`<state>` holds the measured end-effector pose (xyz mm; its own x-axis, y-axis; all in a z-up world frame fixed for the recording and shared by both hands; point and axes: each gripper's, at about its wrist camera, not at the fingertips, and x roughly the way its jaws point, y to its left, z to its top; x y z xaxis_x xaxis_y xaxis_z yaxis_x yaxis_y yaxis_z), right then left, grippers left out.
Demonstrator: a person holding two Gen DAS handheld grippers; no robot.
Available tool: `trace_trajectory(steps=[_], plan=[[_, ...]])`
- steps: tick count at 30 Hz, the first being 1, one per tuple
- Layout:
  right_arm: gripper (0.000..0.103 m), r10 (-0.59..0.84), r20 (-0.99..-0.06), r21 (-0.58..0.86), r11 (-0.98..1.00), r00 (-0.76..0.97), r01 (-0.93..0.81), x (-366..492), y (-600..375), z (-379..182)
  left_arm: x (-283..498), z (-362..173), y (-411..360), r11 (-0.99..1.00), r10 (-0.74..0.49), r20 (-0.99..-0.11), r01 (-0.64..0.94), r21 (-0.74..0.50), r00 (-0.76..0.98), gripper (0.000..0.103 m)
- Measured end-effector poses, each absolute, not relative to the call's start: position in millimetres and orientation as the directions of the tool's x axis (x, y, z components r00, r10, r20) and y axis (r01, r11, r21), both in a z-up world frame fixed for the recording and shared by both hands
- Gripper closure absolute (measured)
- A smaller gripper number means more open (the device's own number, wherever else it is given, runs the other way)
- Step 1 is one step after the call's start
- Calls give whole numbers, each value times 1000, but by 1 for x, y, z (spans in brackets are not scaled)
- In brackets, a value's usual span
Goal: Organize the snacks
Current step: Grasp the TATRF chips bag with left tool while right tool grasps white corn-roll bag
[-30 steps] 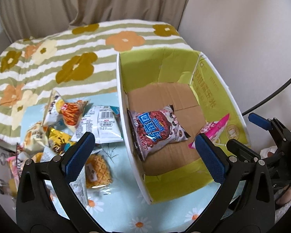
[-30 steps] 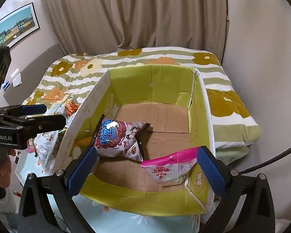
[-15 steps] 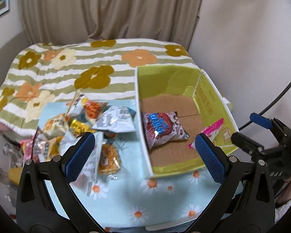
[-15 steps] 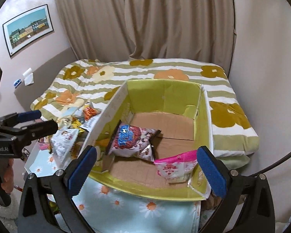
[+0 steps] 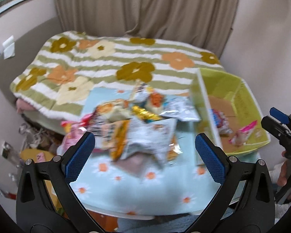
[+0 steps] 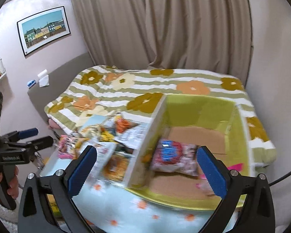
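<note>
A pile of snack packets [image 5: 137, 124] lies on a small table with a pale blue daisy cloth [image 5: 145, 190]; it also shows in the right wrist view [image 6: 108, 145]. To its right stands a green cardboard box [image 5: 242, 101] [image 6: 203, 114] holding a red-and-blue packet [image 6: 172, 156] [image 5: 219, 120] and a pink packet [image 5: 244, 132] [image 6: 236, 167]. My left gripper [image 5: 145, 155] is open and empty, above the table's near side, facing the pile. My right gripper [image 6: 146, 172] is open and empty, in front of the box's left wall. Both views are blurred.
A bed with a green-striped flower blanket [image 5: 106, 62] lies behind the table. Curtains [image 6: 161, 25] hang at the back. A wall [image 5: 271, 29] is right of the box. Clutter sits on the floor [image 5: 29, 139] left of the table.
Both grippers have pulled back and up and swung left. The box has shifted right in both views and the snack pile has come to the middle. Both jaws stay open.
</note>
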<state>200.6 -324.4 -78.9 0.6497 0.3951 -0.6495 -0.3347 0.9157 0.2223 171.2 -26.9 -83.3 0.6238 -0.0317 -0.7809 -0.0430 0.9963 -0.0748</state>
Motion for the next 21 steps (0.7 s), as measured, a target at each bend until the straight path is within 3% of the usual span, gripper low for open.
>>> trace_trajectory(steps=[11,21], plan=[[0,466,-710,346,884,528,-316,217,-218,-122,204,-132,67,995,-79,-845,-12,-100,529,1],[0,434,-770,450,889,467,-85,232,-187,-181,255,-203,80,978,-186,-907,158,-135,379,1]])
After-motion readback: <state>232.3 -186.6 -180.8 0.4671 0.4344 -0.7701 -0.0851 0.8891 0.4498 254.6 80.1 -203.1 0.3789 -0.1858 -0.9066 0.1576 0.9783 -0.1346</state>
